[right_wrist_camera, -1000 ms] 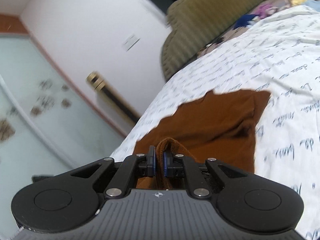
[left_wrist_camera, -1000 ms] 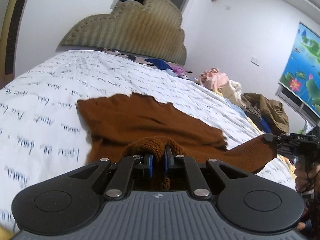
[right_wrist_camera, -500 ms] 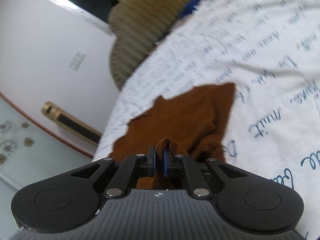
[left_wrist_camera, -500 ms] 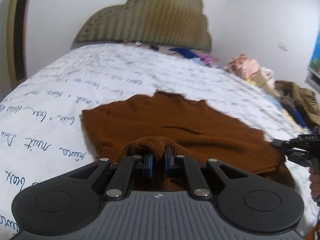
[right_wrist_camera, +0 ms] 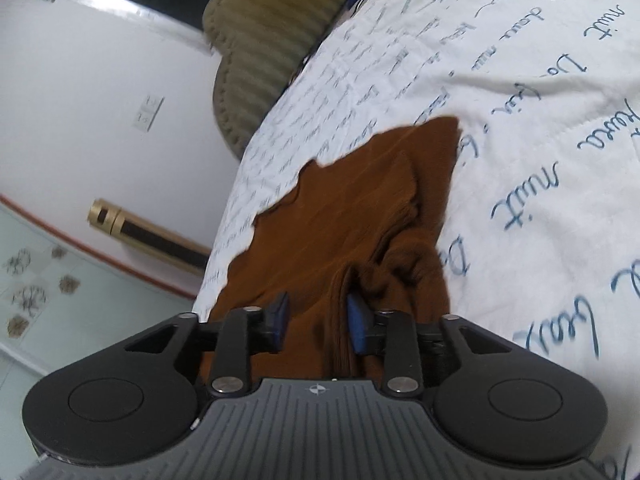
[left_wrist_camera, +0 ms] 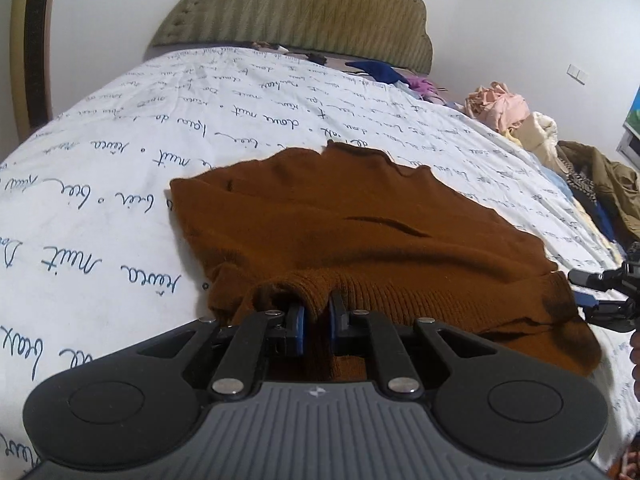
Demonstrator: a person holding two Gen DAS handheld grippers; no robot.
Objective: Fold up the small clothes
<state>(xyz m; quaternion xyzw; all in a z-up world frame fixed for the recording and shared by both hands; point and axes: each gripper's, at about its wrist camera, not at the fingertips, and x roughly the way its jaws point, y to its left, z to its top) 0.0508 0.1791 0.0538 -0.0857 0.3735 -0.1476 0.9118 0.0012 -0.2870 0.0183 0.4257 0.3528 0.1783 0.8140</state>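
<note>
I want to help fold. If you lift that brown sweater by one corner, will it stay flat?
Probably not. The brown sweater bunches softly where the left gripper pinches its ribbed hem, so it would likely droop. The knit looks thick, so perhaps a bit heavy, not slippery.

Right gripper [right_wrist_camera: 316,326] opening off sweater [right_wrist_camera: 360,208]

Brown garment [left_wrist_camera: 360,240]: matt knitted cloth, its hem ribbed, its body finer and smooth. Bedsheet [left_wrist_camera: 120,184]: white matt woven cloth, lightly creased, printed with dark blue script. Headboard [left_wrist_camera: 304,8]: olive upholstery, channel-ribbed, with a stitched border. Left gripper [left_wrist_camera: 316,326] and right gripper [right_wrist_camera: 318,326]: matt black plastic bodies, grooved grey covers, shiny metal pivot pins, blue pads [right_wrist_camera: 356,328]. Wall [right_wrist_camera: 80,80]: smooth white.
</note>
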